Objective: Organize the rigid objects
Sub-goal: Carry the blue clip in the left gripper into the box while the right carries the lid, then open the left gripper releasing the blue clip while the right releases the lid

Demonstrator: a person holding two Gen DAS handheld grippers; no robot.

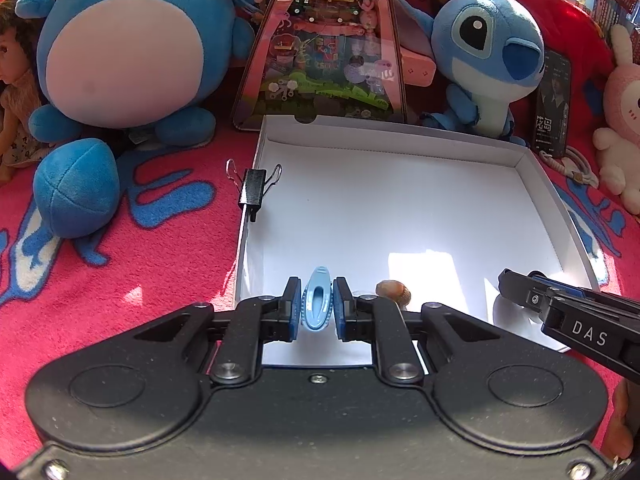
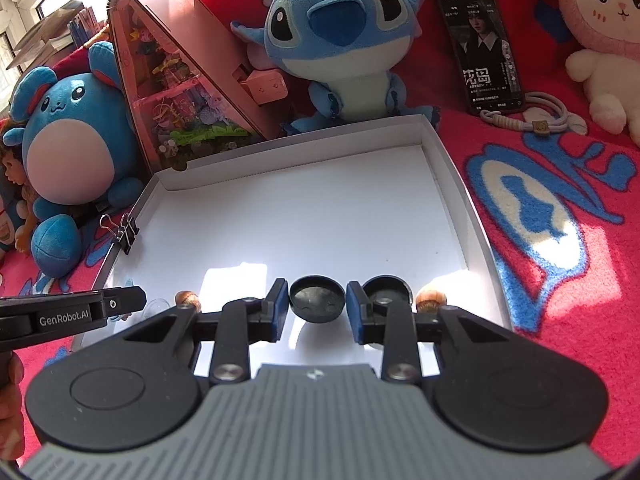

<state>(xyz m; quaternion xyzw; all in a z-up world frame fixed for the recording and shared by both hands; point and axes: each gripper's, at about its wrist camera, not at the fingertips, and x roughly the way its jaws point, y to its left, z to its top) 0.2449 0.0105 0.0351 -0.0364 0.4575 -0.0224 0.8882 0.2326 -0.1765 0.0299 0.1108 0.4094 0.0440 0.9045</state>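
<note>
My left gripper (image 1: pixel 317 304) is shut on a light blue plastic clip (image 1: pixel 317 305) and holds it over the near left part of the shallow white box (image 1: pixel 536 184). A brown nut (image 1: pixel 394 292) lies in the box just right of it. My right gripper (image 2: pixel 317 305) is shut on a black round cap (image 2: pixel 317 299) over the box's near edge (image 2: pixel 460 184). A second black cap (image 2: pixel 387 288) and a brown nut (image 2: pixel 430 298) lie right of it, another nut (image 2: pixel 187 299) to the left. A black binder clip (image 1: pixel 253 189) sits on the box's left rim, also seen in the right wrist view (image 2: pixel 125 232).
The box lies on a red and blue rug (image 1: pixel 120 272). Behind it stand a round blue plush (image 1: pixel 128 40), a pink triangular display case (image 1: pixel 324 48), a Stitch plush (image 2: pixel 336 40), a phone (image 2: pixel 486 48) with a coiled cable (image 2: pixel 536 120), and a pink bunny plush (image 2: pixel 600 40).
</note>
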